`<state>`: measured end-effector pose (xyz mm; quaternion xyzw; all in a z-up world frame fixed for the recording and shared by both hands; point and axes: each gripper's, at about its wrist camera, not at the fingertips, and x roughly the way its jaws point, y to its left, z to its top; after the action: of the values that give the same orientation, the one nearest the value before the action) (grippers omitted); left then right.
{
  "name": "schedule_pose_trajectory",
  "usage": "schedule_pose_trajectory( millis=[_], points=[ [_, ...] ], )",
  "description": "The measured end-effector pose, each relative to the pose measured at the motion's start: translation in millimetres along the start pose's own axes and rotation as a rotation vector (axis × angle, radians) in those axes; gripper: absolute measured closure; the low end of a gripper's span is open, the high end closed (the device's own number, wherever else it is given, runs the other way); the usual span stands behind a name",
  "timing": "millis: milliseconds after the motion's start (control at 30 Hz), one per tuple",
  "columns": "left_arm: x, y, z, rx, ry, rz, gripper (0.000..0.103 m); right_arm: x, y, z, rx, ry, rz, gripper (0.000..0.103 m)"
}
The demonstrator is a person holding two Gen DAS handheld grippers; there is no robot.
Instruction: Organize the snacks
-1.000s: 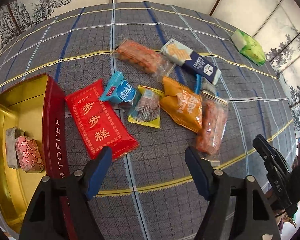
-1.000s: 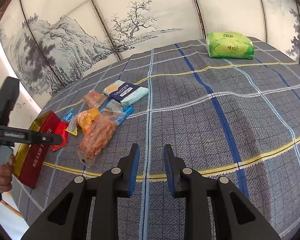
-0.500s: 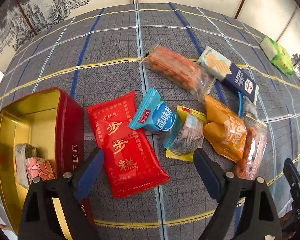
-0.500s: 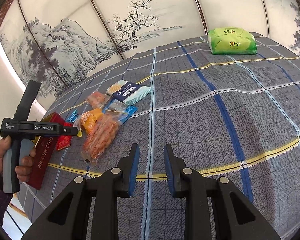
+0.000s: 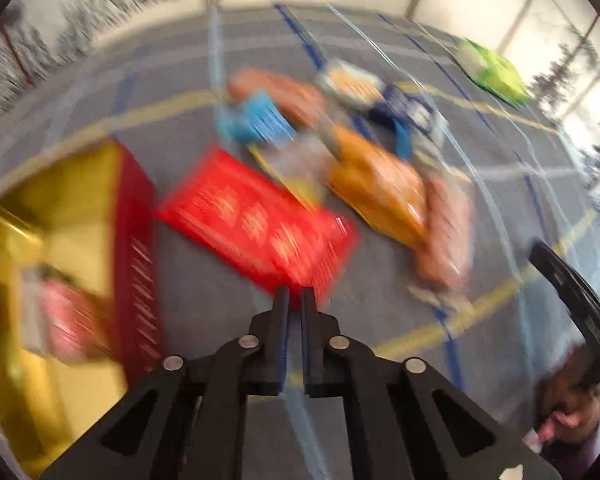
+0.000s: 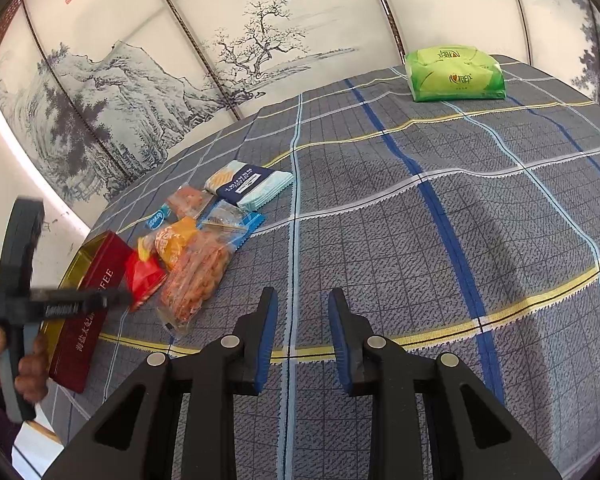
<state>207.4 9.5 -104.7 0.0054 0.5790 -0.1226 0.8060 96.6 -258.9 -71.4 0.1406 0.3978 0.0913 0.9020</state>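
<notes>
My left gripper [image 5: 294, 294] has just snapped closed, its jaws pinched on the near edge of the red snack packet [image 5: 260, 220], which lies on the plaid tablecloth [image 6: 420, 240] just beside the open toffee tin [image 5: 134, 240]. My right gripper [image 6: 302, 316] hangs over bare cloth, jaws slightly apart, gripping nothing, well clear of the snack pile [image 6: 198, 252].

Soft, even daylight fills both views, bright without harsh glare. The left wrist view is smeared by heavy motion blur: the red snack packet [image 5: 260, 220] and gold-lined red tin [image 5: 132, 240] streak, print unreadable. The right wrist view is sharp, with a faint shadow across the grey checked cloth surface [image 6: 480, 220]. Fisheye bending curves both edges, corners dark.
</notes>
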Motion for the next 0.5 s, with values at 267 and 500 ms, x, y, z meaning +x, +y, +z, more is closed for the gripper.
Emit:
schedule_pose_trajectory(
  millis=[267,500],
  points=[
    [-13.7,-9.5,1.7,0.012,-0.096,0.105,0.041,1.1,-1.7,0.3,0.003,0.000,0.001,0.069],
    [-4.8,14.8,34.9,-0.162,-0.074,0.062,0.035,0.5,-2.7,-0.6,0.001,-0.001,0.009,0.066]
  ],
)
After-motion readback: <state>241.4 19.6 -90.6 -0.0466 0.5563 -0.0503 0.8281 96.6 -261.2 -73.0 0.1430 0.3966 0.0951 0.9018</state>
